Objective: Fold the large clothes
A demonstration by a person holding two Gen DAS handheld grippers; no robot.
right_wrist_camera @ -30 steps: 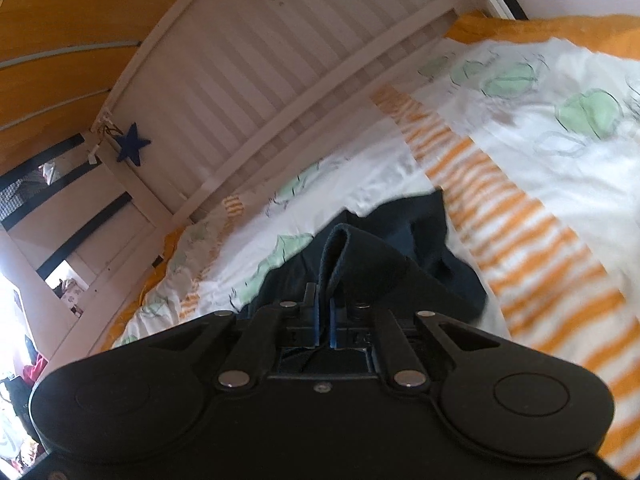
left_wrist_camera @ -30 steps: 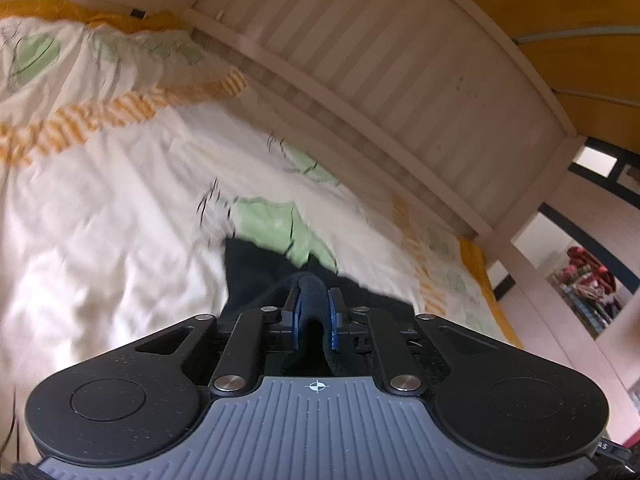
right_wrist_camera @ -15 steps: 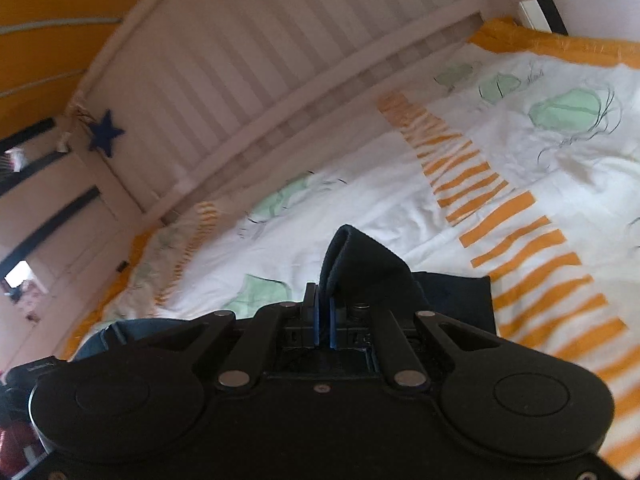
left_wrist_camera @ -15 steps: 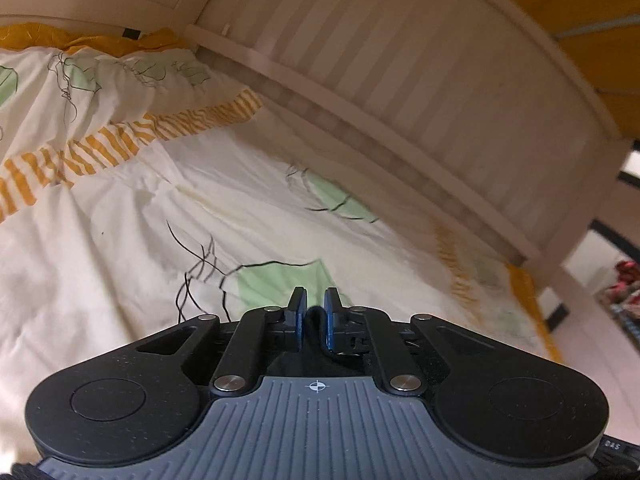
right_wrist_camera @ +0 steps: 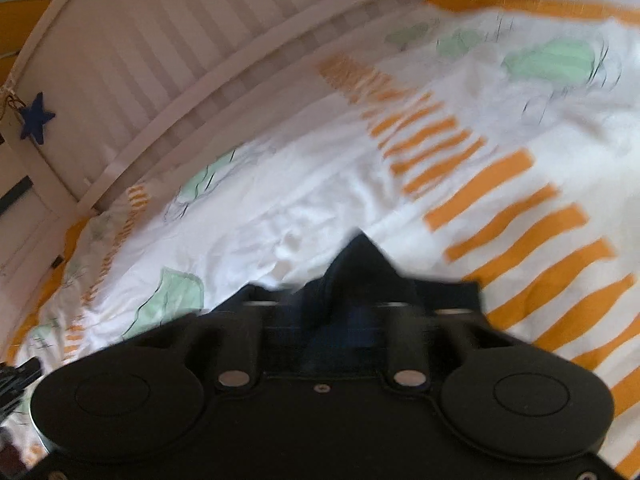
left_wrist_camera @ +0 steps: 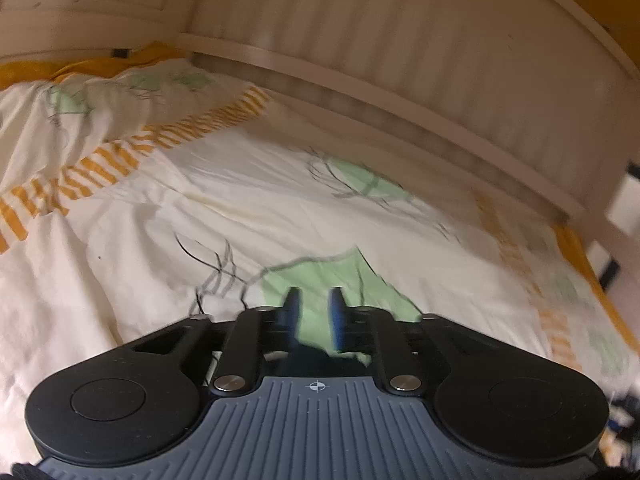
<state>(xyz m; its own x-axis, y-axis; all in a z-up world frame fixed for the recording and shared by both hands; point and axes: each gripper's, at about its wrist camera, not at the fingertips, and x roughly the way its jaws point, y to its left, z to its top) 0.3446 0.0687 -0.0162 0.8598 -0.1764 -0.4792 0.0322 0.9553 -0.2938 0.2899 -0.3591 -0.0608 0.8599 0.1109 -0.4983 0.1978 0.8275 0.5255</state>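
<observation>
A dark navy garment (right_wrist_camera: 360, 268) lies on the white duvet (right_wrist_camera: 320, 200), its folded edge rising in a peak between the fingers of my right gripper (right_wrist_camera: 326, 312). Those jaws are opening wide and no longer pinch the cloth; blur hides the fingertips. In the left wrist view only a small dark piece of the garment (left_wrist_camera: 316, 354) shows low between the fingers. My left gripper (left_wrist_camera: 315, 308) is opening too, with a green patch of bedding visible through the gap and nothing pressed between the pads.
The duvet (left_wrist_camera: 240, 208) has orange stripes and green patches and covers the whole bed. A white slatted bed rail (left_wrist_camera: 400, 60) runs along the far side. A blue star (right_wrist_camera: 36, 122) hangs on the rail at the left.
Both grippers have moved across the bed and lower. The right one was shut on a fold of the dark garment and has spread. The left jaws have parted, and far less dark cloth shows ahead of them.
</observation>
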